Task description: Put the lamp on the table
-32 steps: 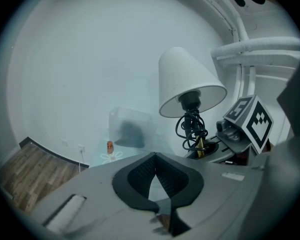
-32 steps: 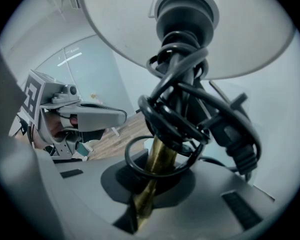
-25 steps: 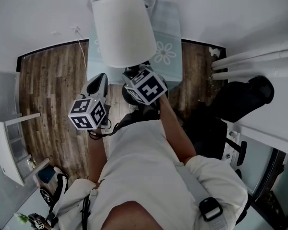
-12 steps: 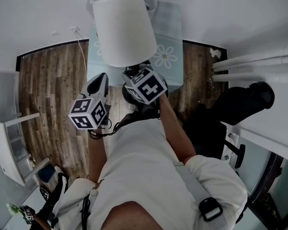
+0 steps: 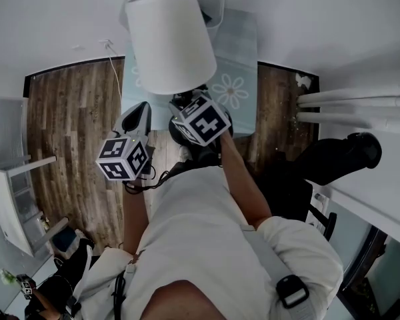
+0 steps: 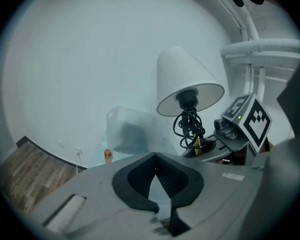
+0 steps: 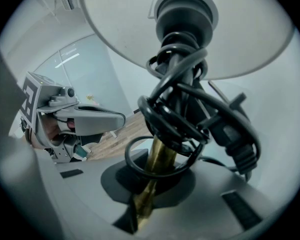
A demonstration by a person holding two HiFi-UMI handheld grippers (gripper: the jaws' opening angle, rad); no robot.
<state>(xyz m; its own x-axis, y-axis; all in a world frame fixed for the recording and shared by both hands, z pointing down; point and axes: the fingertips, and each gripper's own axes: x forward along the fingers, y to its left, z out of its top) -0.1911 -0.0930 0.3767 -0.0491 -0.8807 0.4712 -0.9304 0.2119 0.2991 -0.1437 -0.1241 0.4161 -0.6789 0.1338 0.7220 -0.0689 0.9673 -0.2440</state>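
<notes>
Though hidden overhead, stem in tongs.

Soft, cool, even light, hardly any shadows; my gripper views bulge fisheye-like, corners black, nearest parts blurred.

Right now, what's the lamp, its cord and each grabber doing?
Lamp: upright, held in the air, off.
Cord: wound round the brass stem, unplugged.
Right gripper: shut on the brass stem.
Left gripper: shut, empty.
</notes>
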